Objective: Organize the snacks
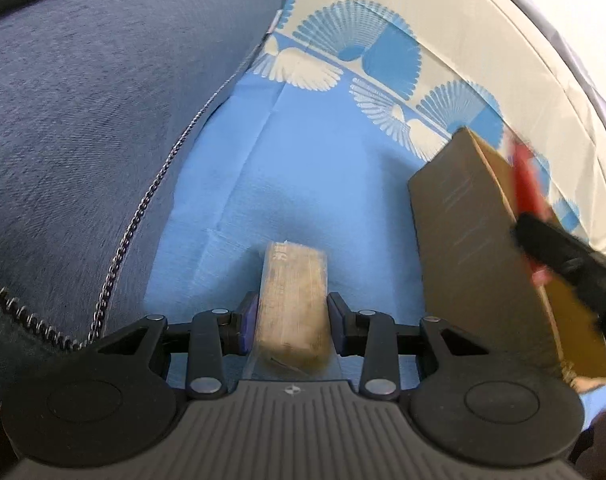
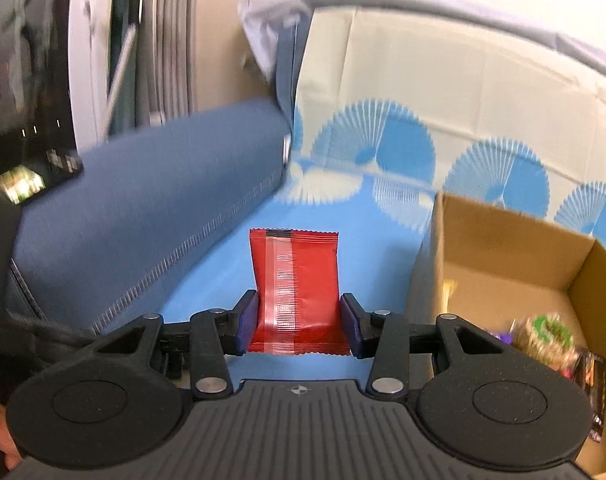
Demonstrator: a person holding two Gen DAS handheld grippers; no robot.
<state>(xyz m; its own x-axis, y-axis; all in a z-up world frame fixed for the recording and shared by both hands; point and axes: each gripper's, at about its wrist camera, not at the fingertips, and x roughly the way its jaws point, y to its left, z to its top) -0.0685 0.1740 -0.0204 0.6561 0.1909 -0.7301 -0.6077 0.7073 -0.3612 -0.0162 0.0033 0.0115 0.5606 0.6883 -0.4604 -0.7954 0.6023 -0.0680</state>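
Cardboard box (image 2: 503,264) — blue cushion (image 2: 151,208) opposite, patterned cloth (image 1: 303,184) between

Left gripper (image 1: 292,322) is clamped on a tan wrapped snack bar (image 1: 293,304), blue pads pressing both long sides, the bar pointing out over the blue cloth (image 1: 303,180). To the right stands a cardboard box (image 1: 471,240), near wall facing us. At the box's far right edge a blurred black gripper (image 1: 571,268) carries something red (image 1: 525,176) above the rim. Dark blue cushion (image 1: 103,120) fills the left, its beaded seam running along the cloth's left edge
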